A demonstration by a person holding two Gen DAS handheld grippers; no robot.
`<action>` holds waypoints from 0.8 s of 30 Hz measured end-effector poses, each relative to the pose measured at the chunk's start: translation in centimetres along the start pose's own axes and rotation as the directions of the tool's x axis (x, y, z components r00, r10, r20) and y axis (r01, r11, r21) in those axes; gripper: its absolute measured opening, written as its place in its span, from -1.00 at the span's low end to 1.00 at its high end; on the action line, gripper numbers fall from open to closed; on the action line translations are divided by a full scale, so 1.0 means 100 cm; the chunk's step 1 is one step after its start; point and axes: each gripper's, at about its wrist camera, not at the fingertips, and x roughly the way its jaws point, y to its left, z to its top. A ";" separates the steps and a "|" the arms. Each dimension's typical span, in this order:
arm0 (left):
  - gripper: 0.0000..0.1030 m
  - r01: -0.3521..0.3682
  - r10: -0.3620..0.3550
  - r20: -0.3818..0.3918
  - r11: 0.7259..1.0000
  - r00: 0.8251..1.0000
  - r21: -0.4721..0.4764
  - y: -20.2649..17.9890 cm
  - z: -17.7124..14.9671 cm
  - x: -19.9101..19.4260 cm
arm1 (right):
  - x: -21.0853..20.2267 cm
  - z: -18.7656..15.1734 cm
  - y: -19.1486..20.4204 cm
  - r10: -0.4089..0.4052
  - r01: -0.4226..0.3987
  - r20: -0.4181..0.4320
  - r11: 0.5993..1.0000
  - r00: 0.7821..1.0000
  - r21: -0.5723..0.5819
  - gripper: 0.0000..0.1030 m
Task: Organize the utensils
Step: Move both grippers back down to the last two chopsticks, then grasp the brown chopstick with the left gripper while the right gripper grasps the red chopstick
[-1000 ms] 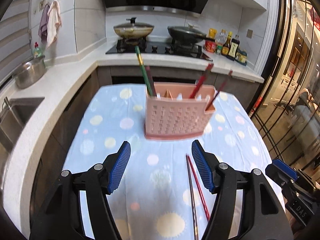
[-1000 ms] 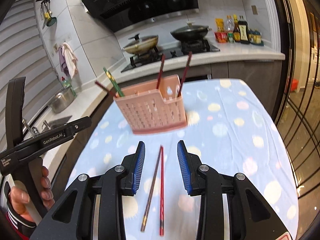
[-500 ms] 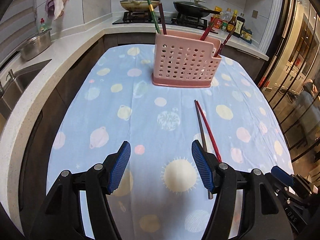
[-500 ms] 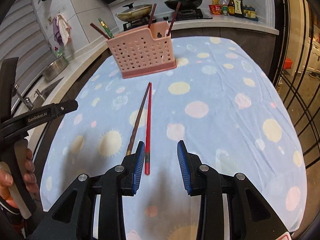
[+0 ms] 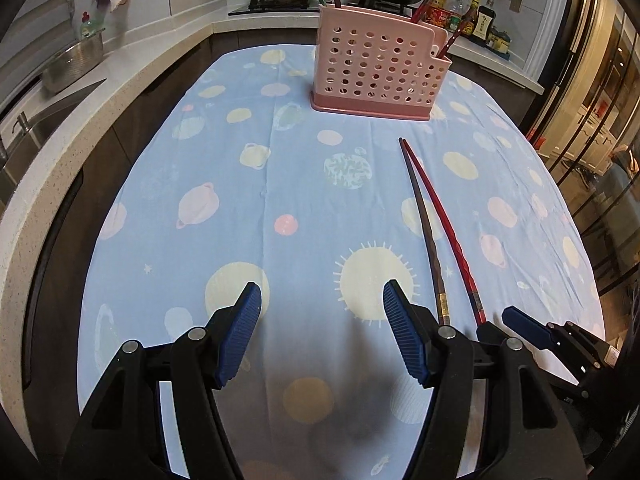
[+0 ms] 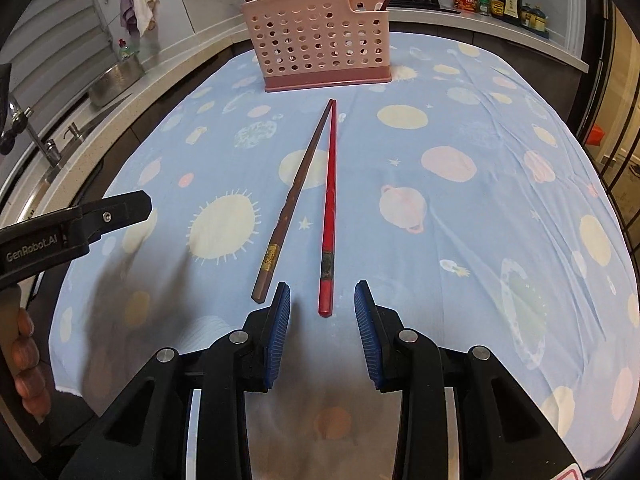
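On the left of the blue cloth (image 5: 224,152), the left gripper (image 5: 322,308) hovers with fingers spread, holding nothing. Right of it lie the brown chopstick (image 6: 298,188) and the red chopstick (image 6: 330,200), tips touching near the pink basket (image 6: 320,40), butts apart. The right gripper (image 6: 322,308), fingers spread and empty, straddles the red butt end.

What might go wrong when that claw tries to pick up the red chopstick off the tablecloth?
The red chopstick lies flat on the cloth, so the right gripper, open just behind its thick end, may pinch wrinkled fabric or let it slip. The brown chopstick meets it at the far tips, so lifting one could drag the other. Aiming into the pink holder could also knock the chopsticks already standing there.
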 end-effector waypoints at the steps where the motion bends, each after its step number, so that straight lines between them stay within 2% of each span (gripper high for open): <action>1: 0.17 -0.001 0.001 -0.001 1.000 1.000 0.002 -0.001 0.000 0.000 | 0.002 0.001 0.000 -0.003 0.003 -0.001 1.000 1.000 0.000 -0.35; 7: 0.17 -0.001 0.001 -0.005 1.000 1.000 0.014 -0.005 0.000 0.003 | 0.015 0.004 -0.004 -0.031 0.031 -0.009 1.000 0.999 -0.004 -0.47; 10: 0.17 -0.002 0.002 -0.011 1.000 1.000 0.022 -0.008 0.000 0.005 | 0.016 0.004 -0.007 -0.039 0.038 -0.007 0.999 0.999 -0.009 -0.65; 11: 0.17 -0.001 0.001 -0.013 1.000 1.000 0.024 -0.009 -0.001 0.006 | 0.016 0.004 -0.009 -0.039 0.039 -0.008 0.999 0.999 -0.007 -0.80; 12: 0.17 0.000 0.000 -0.016 1.000 1.000 0.026 -0.010 -0.001 0.007 | 0.015 0.004 -0.012 -0.038 0.038 -0.011 0.999 0.999 -0.001 -0.86; 17: 0.17 0.016 -0.014 -0.028 0.999 1.000 0.046 -0.021 -0.002 0.010 | 0.005 -0.002 -0.025 -0.028 0.028 -0.005 0.999 1.000 0.040 -0.86; 24: 0.20 0.073 -0.068 -0.065 0.994 0.996 0.079 -0.049 -0.006 0.023 | -0.021 -0.011 -0.042 -0.021 0.019 0.026 0.995 0.999 0.094 -0.86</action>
